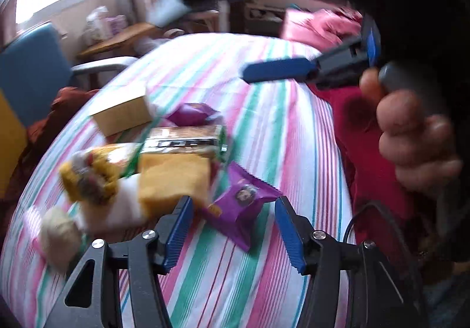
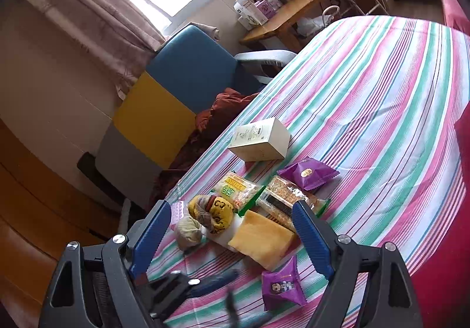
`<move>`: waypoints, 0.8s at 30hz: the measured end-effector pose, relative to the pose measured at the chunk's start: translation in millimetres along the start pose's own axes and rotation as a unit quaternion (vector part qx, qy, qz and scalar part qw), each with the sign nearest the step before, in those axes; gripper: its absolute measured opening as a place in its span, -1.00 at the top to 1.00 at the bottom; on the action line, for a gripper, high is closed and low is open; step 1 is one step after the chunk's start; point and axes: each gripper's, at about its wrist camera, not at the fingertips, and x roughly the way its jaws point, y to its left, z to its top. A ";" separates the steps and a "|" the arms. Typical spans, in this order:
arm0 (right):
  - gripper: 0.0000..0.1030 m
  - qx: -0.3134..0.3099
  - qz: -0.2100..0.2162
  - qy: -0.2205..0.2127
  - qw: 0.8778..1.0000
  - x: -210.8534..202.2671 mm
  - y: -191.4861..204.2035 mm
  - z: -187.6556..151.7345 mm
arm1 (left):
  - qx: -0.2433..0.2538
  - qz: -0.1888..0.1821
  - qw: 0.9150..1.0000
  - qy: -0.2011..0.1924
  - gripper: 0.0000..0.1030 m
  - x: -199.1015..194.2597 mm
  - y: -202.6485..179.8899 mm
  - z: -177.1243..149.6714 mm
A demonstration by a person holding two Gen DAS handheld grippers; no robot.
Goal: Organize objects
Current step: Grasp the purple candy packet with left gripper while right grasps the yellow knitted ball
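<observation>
A pile of small things lies on the striped sheet [image 2: 382, 93]. It holds a white box [image 2: 260, 138], two cracker packs [image 2: 235, 190], a yellow cloth [image 2: 261, 240], a rolled yellow-and-black sock [image 2: 211, 210], a beige ball [image 2: 188, 229] and two purple snack packets [image 2: 308, 172]. My left gripper [image 1: 232, 204] is open just short of the nearer purple packet [image 1: 241, 204], and its pads do not touch the packet. My right gripper [image 2: 230, 207] hangs open above the pile with nothing in it. In the left wrist view, the right gripper [image 1: 199, 47] shows blurred, held by a hand [image 1: 411, 134].
A blue, yellow and grey chair [image 2: 176, 87] with a rust-coloured cloth [image 2: 217, 113] stands past the sheet's left edge. A wooden table [image 2: 288, 16] with boxes is behind it. Red bedding [image 1: 367, 134] lies along the right side. The left gripper [image 2: 229, 289] shows blurred low in the right wrist view.
</observation>
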 end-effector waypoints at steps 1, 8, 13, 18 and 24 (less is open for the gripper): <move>-0.67 0.005 0.003 0.002 1.000 0.6 -1.7 0.4 | 0.010 0.000 1.000 0.005 -0.12 5.1 -1.7 0.3; -0.67 0.023 0.015 0.015 1.000 5.4 -7.5 2.3 | 0.042 -0.012 0.998 0.037 0.15 38.8 -5.9 6.8; -0.67 0.026 0.013 0.013 0.999 5.7 -8.3 2.2 | 0.002 -0.007 0.999 0.034 0.35 37.4 -5.5 -4.7; -0.67 0.023 -0.001 0.020 1.000 8.8 -7.0 1.8 | -0.086 0.029 0.996 0.018 0.35 8.4 -1.4 -38.4; -0.67 0.008 -0.034 0.047 0.998 19.8 -3.4 0.3 | -0.207 0.096 0.974 0.002 0.34 -36.3 11.9 -97.3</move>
